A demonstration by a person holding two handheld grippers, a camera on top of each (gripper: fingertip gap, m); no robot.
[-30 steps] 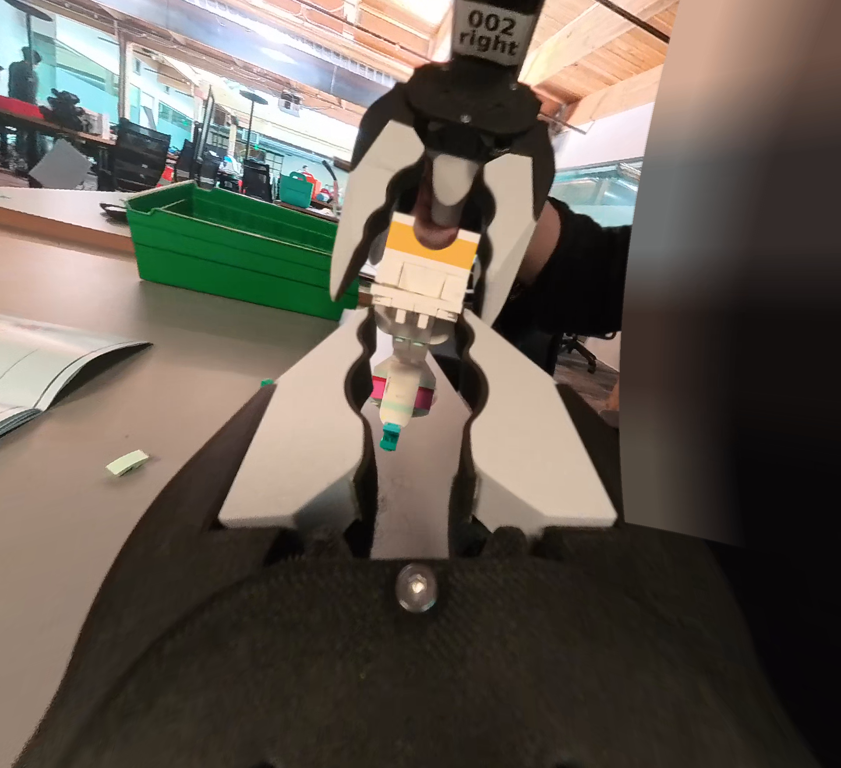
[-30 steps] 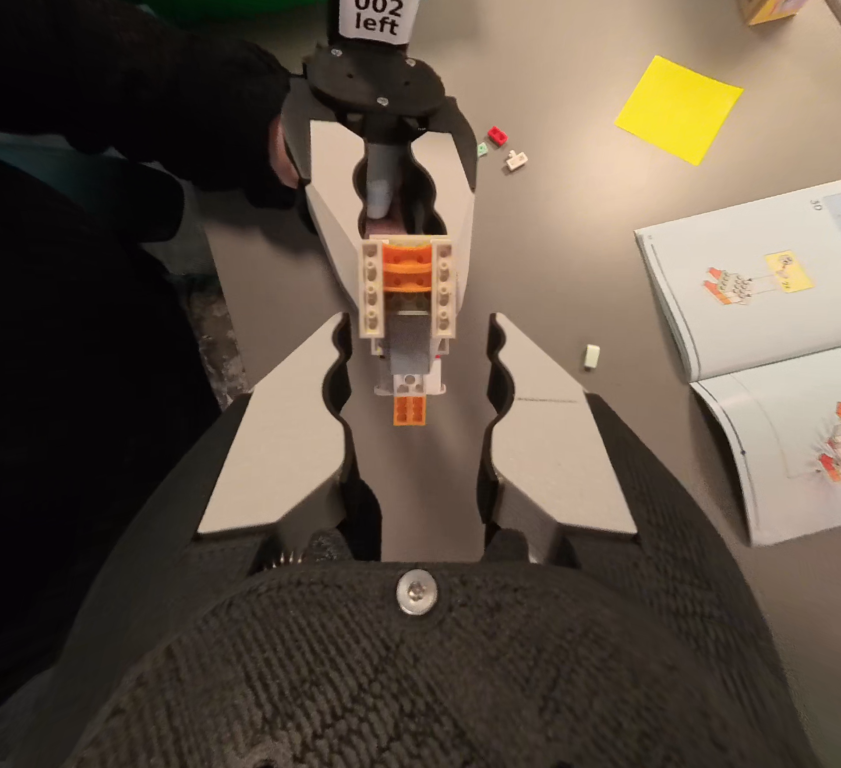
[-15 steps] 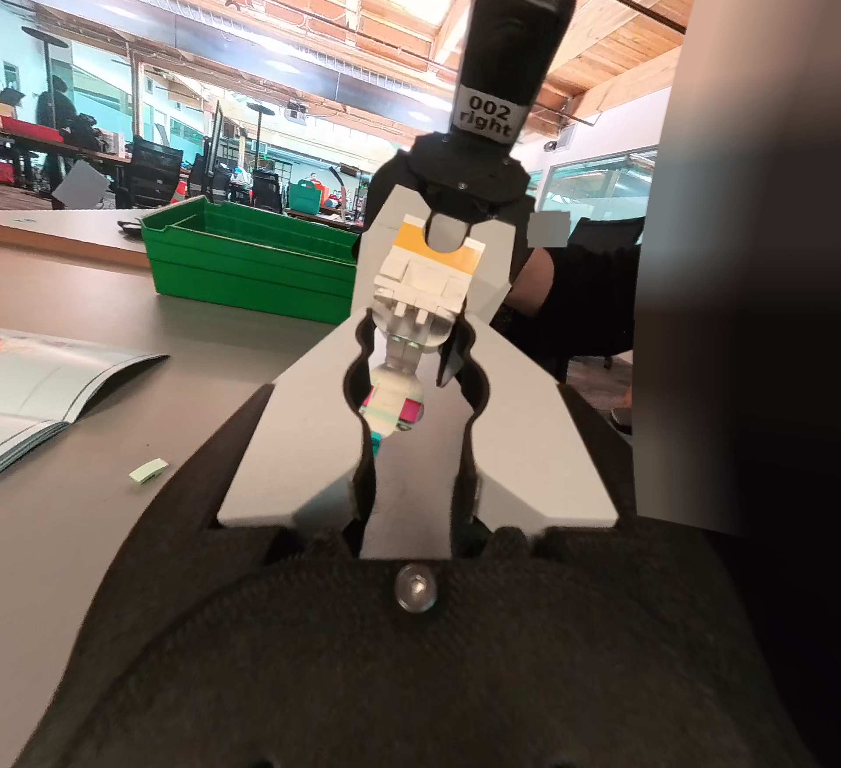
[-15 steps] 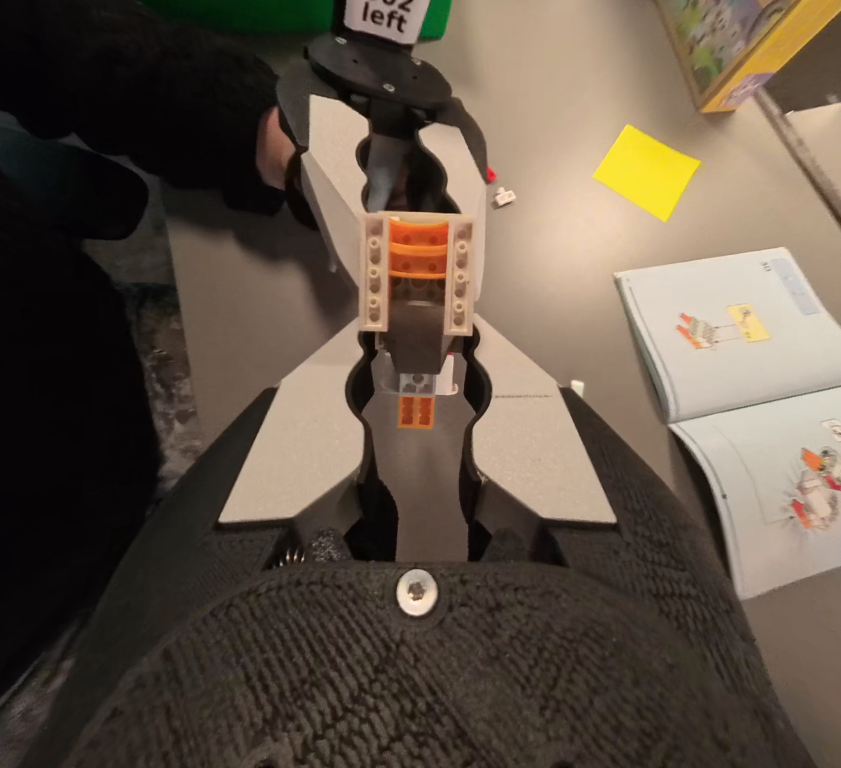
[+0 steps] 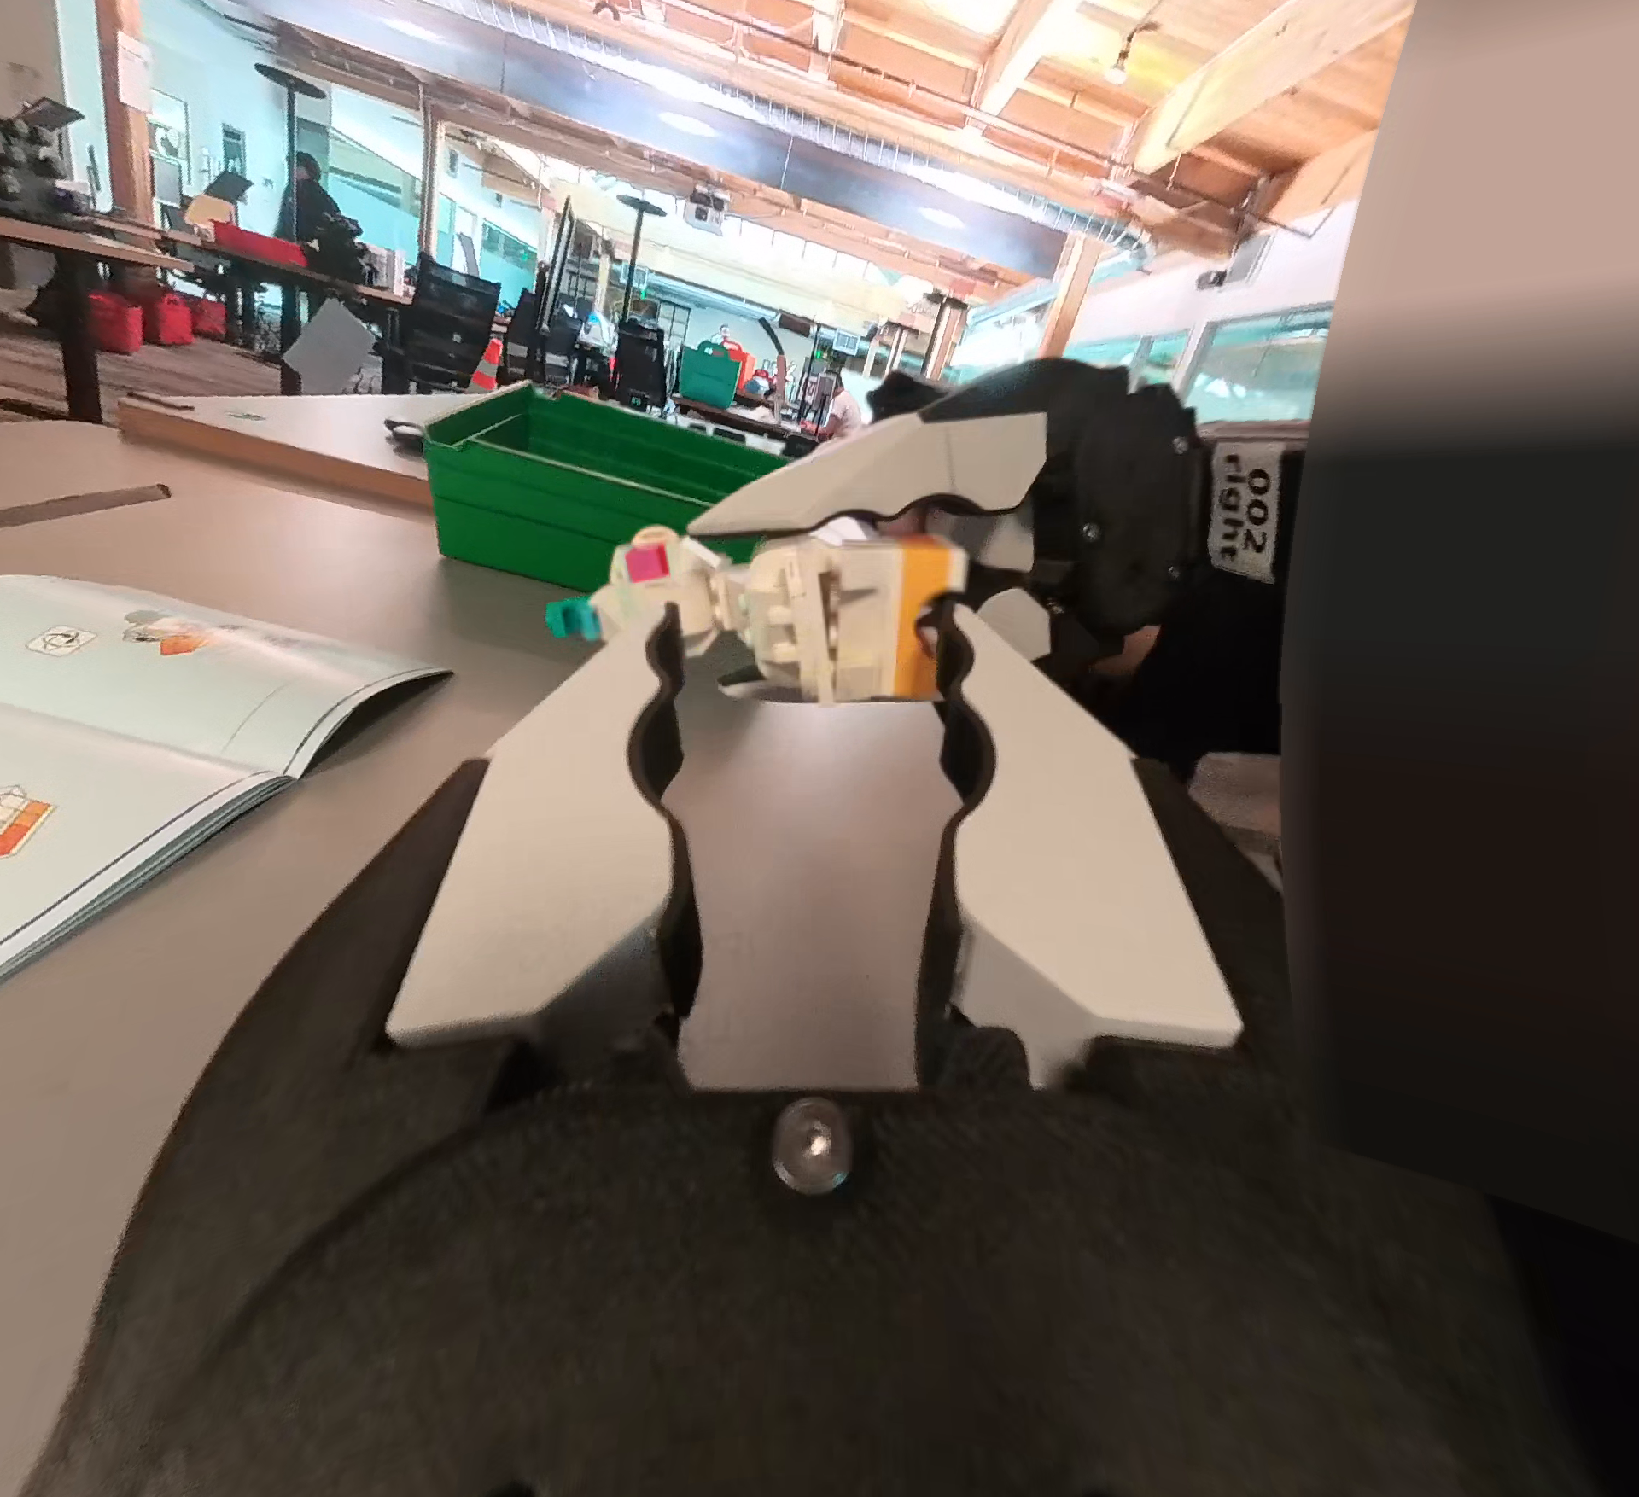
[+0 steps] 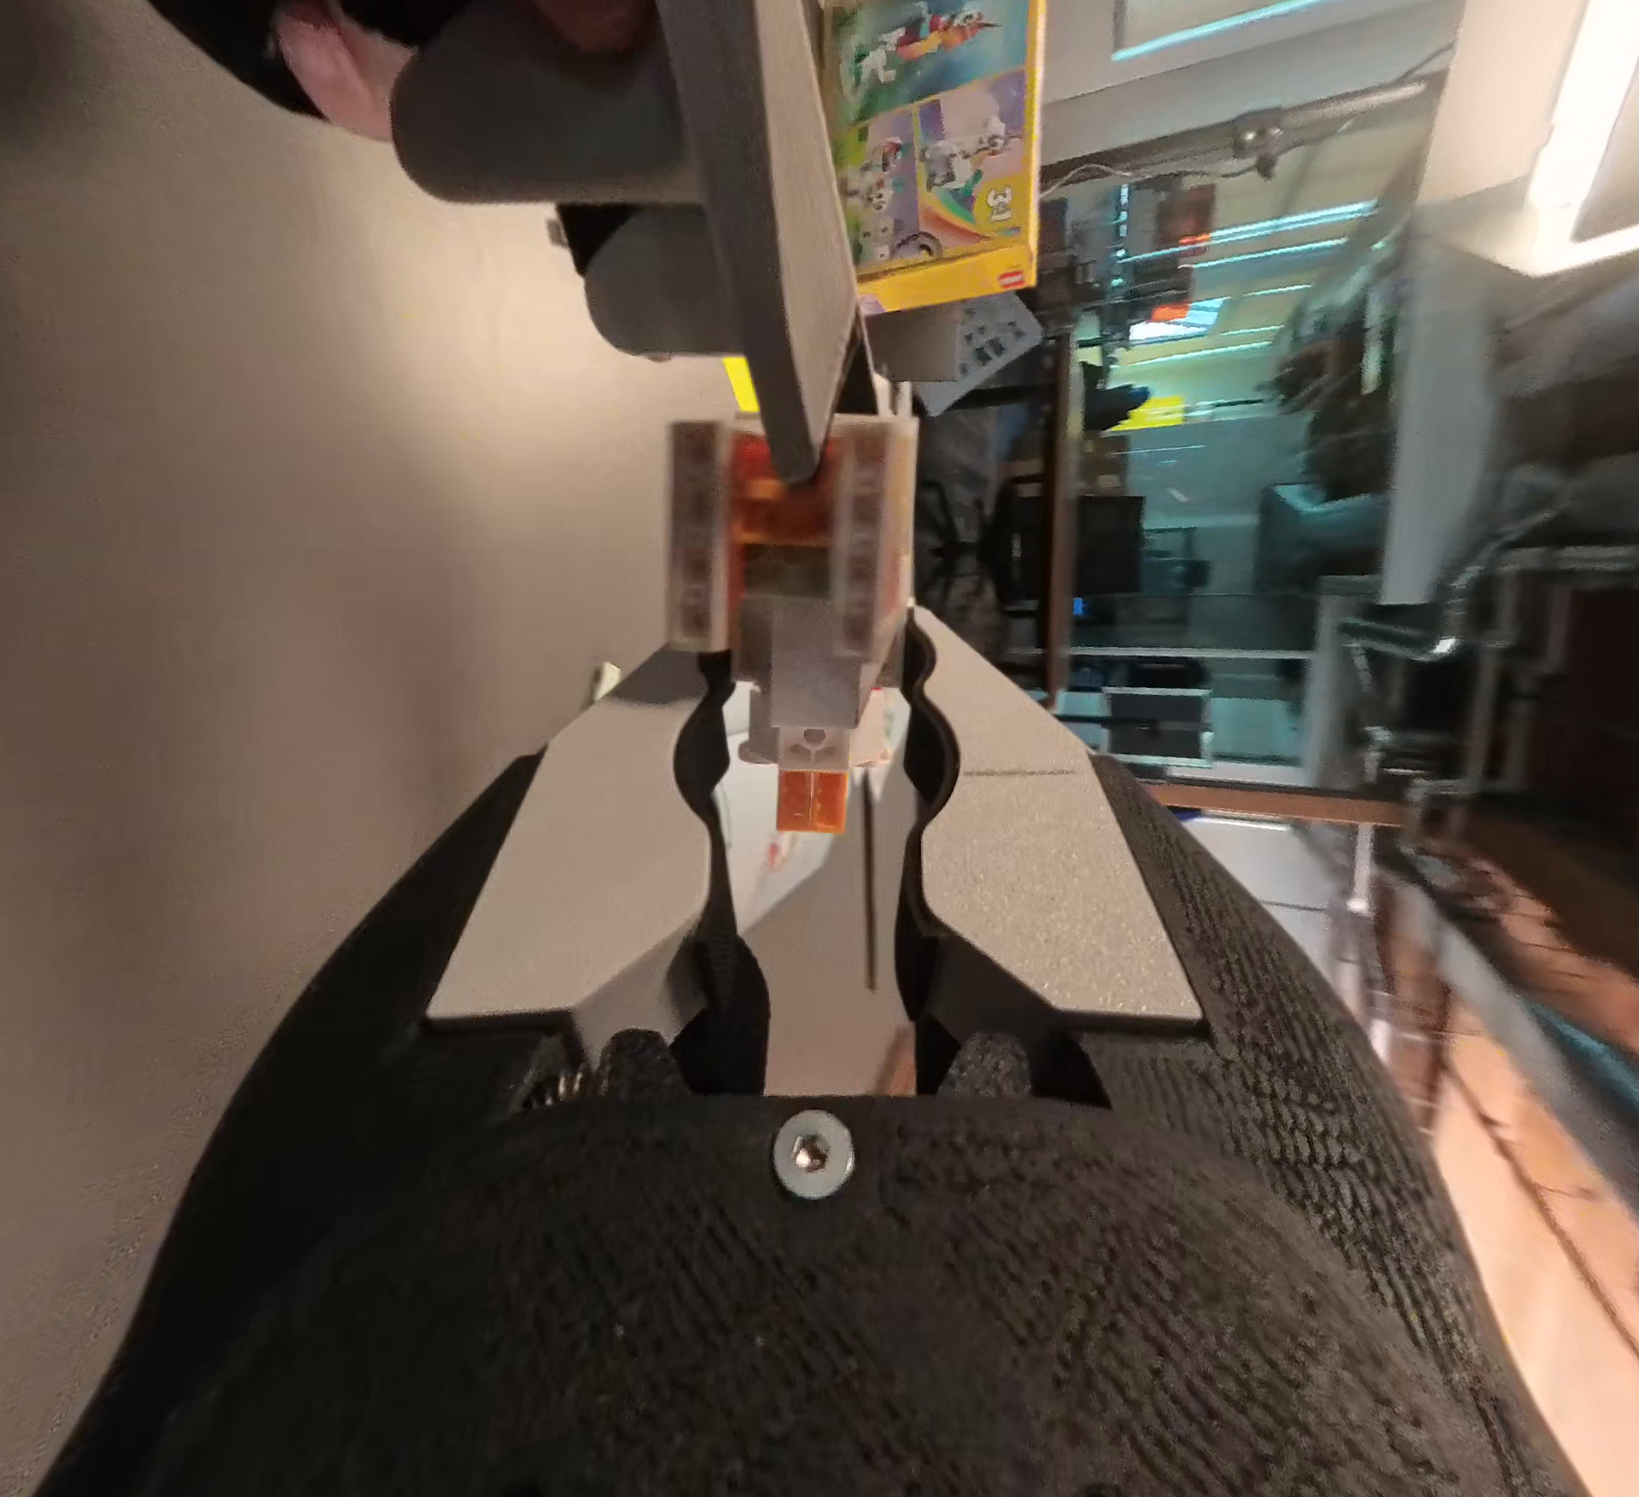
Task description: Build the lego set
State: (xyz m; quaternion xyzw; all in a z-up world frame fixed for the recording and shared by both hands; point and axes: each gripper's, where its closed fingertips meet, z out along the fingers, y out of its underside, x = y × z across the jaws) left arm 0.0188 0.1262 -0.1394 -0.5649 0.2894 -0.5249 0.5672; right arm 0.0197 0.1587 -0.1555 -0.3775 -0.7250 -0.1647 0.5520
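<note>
A small white lego model (image 5: 825, 621) with an orange end, a pink square and a teal tip hangs in the air above the table. My right gripper (image 6: 811, 647) is shut on it. In the right wrist view the model (image 6: 789, 568) shows white side strips and orange parts. In the left wrist view the right gripper's upper finger (image 5: 869, 470) reaches in from the right over the model. My left gripper (image 5: 803, 634) is open, its tips on either side of the model. One left finger (image 6: 754, 213) touches the model's orange top end.
A green bin (image 5: 568, 506) stands on the grey table (image 5: 266, 568) behind the model. An open instruction booklet (image 5: 177, 710) lies at the left. The yellow lego box (image 6: 940, 115) stands past the left gripper. A hand (image 6: 355, 36) holds the left gripper. My two grippers' fingertips are within a few centimetres of each other.
The right gripper closed on the model and rolled onto its side. The left gripper's jaws opened wider and no longer pinch the model. Both views swung round.
</note>
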